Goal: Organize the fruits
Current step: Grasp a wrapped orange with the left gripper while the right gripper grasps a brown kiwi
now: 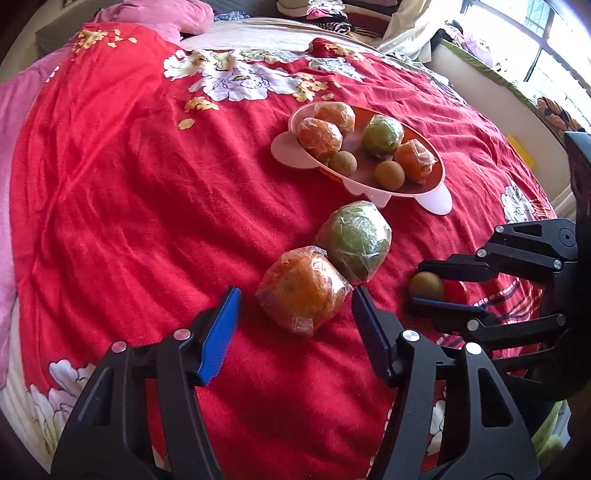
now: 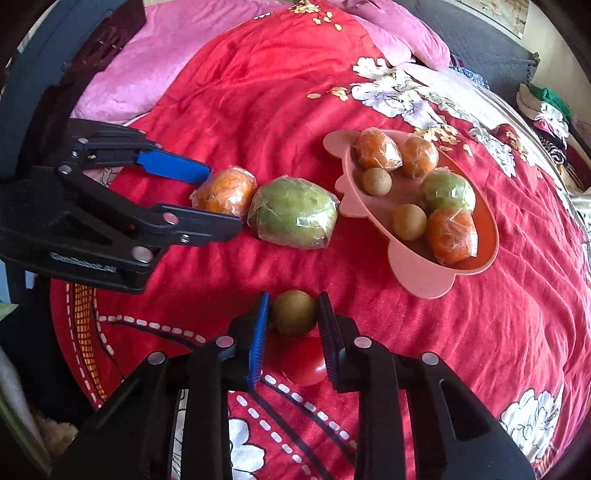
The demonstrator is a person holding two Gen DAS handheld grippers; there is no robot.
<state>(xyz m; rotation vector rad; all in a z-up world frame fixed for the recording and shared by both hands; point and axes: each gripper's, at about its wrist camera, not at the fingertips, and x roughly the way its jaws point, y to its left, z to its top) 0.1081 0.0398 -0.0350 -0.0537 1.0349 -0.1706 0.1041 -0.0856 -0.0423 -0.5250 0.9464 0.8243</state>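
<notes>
On the red quilt lies a plastic-wrapped orange fruit (image 1: 303,288), and my left gripper (image 1: 294,295) straddles it, open, with a small gap at the left blue pad. A wrapped green fruit (image 1: 354,240) touches the orange one on its far side. My right gripper (image 2: 292,314) is shut on a small round brown fruit (image 2: 293,312) that rests on the quilt. A glossy red round thing (image 2: 304,360) lies just behind it, between the fingers. The pink tray (image 2: 417,277) beyond holds several wrapped orange, green and small brown fruits.
The red floral quilt (image 1: 129,203) covers the whole bed. Pink bedding (image 2: 147,74) is bunched at the far edge. Piled clothes (image 1: 325,14) and a window (image 1: 546,44) lie beyond the bed. The two grippers sit close side by side.
</notes>
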